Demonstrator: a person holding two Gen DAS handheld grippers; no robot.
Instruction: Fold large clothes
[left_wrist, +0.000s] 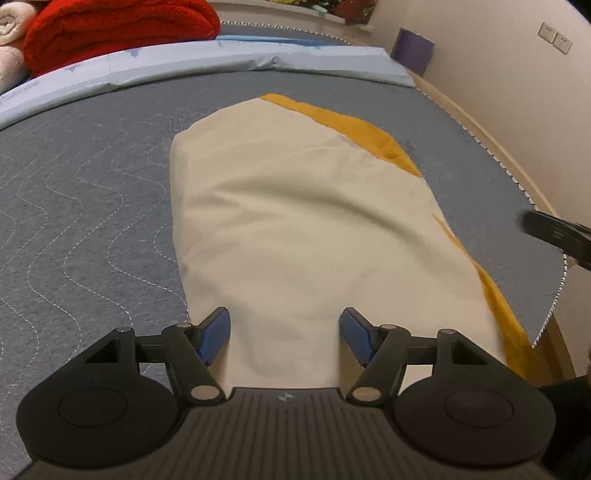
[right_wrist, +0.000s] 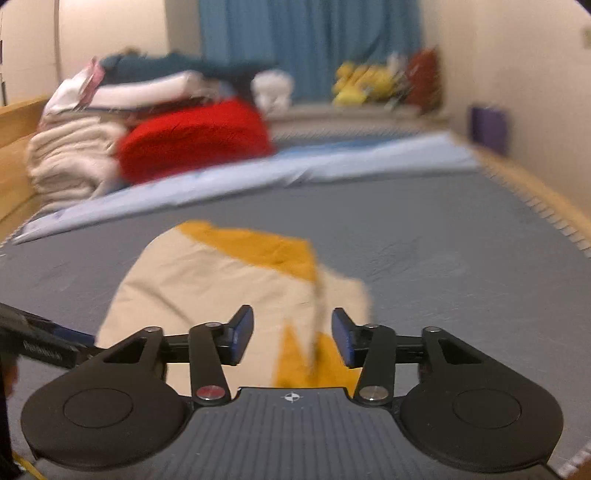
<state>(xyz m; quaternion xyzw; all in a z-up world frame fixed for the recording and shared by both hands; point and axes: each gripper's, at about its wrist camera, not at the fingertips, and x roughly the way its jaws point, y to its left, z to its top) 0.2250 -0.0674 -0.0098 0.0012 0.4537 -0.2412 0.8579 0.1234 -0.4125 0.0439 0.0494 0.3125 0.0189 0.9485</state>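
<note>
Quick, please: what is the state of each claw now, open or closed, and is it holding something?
Left claw: open, holding nothing, above the cream cloth.
Right claw: open, holding nothing, over the same cloth.

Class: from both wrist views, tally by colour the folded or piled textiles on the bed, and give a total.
Cream-and-mustard garment: 1
Red blanket: 1
Beige blanket: 1
Pale blue sheet: 1
Dark teal textile on the pile: 1
Total: 5
</note>
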